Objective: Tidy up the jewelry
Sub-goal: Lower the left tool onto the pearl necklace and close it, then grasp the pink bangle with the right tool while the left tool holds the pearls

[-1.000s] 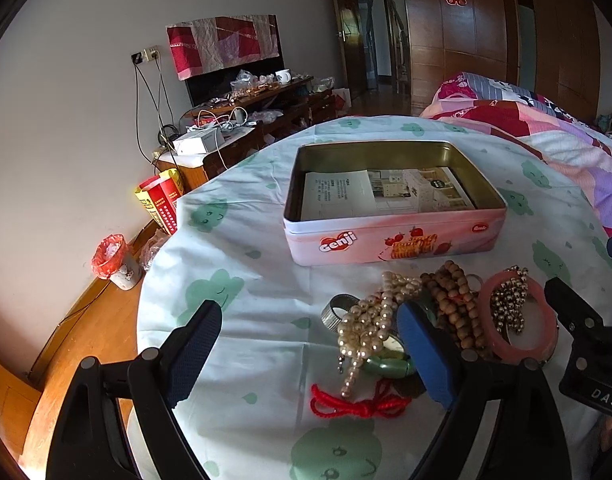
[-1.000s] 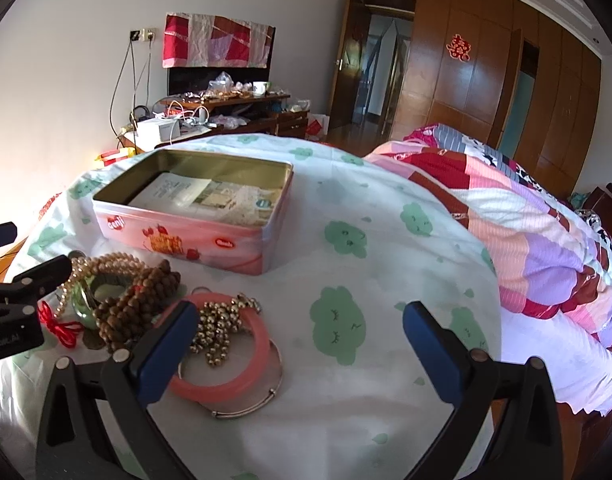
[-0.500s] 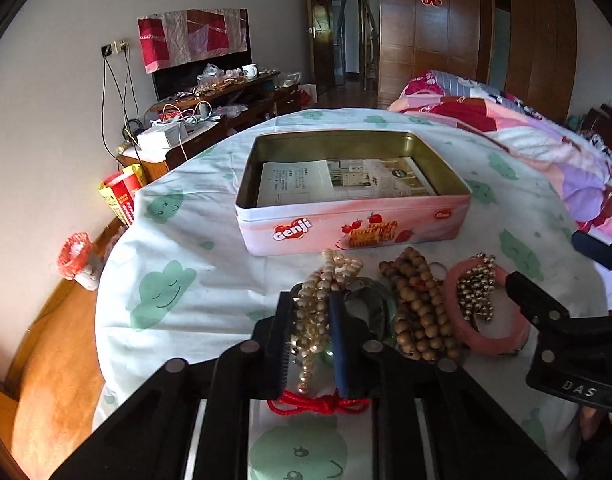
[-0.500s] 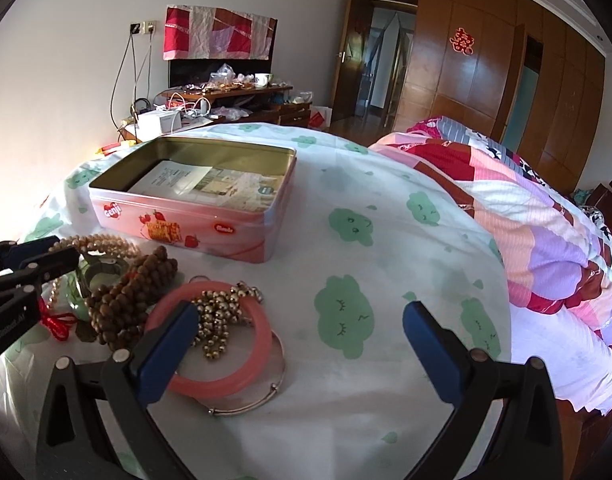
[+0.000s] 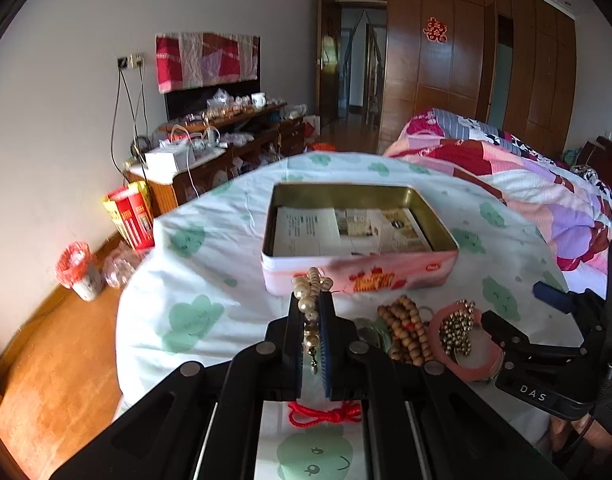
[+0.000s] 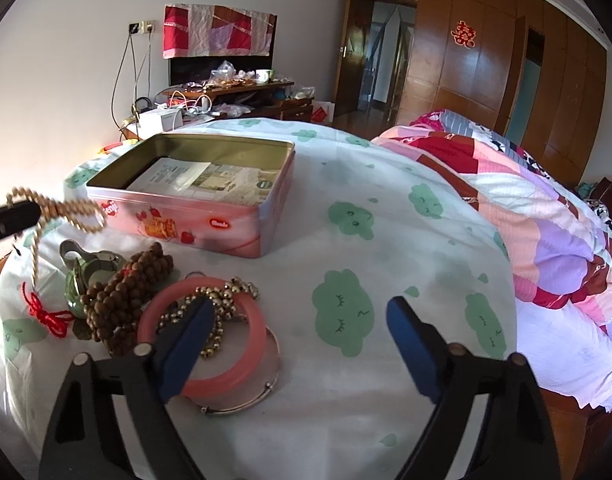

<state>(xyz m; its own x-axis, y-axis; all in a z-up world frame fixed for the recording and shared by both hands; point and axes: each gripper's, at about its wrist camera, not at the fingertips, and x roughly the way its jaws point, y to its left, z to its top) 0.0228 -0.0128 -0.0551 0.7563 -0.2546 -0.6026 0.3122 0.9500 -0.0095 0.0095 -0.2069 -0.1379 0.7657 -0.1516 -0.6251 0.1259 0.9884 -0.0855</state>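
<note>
My left gripper (image 5: 311, 308) is shut on the pearl necklace (image 5: 310, 288), which hangs lifted off the cloth in front of the open pink tin (image 5: 361, 276). From the right wrist the same strand (image 6: 66, 210) dangles at the left edge. My right gripper (image 6: 300, 312) is open and its jaws are closing, pressing on nothing. Its left finger hovers over the pink bangle (image 6: 242, 372) and the gold bead chain (image 6: 222, 304). Beside them lie the wooden bead bracelet (image 6: 122, 292), a green jade bangle (image 6: 72, 292) and a red cord knot (image 6: 46, 314).
The round table wears a white cloth with green clouds (image 6: 345, 312). A thin silver bangle (image 6: 246, 404) lies under the pink one. A bed with a patchwork quilt (image 6: 525, 208) is close on the right. A cluttered cabinet (image 5: 226, 136) stands behind.
The left gripper shut on the pearl necklace and raised it off the jewelry pile. The right gripper's jaws have narrowed a little; that hand stayed in place.
</note>
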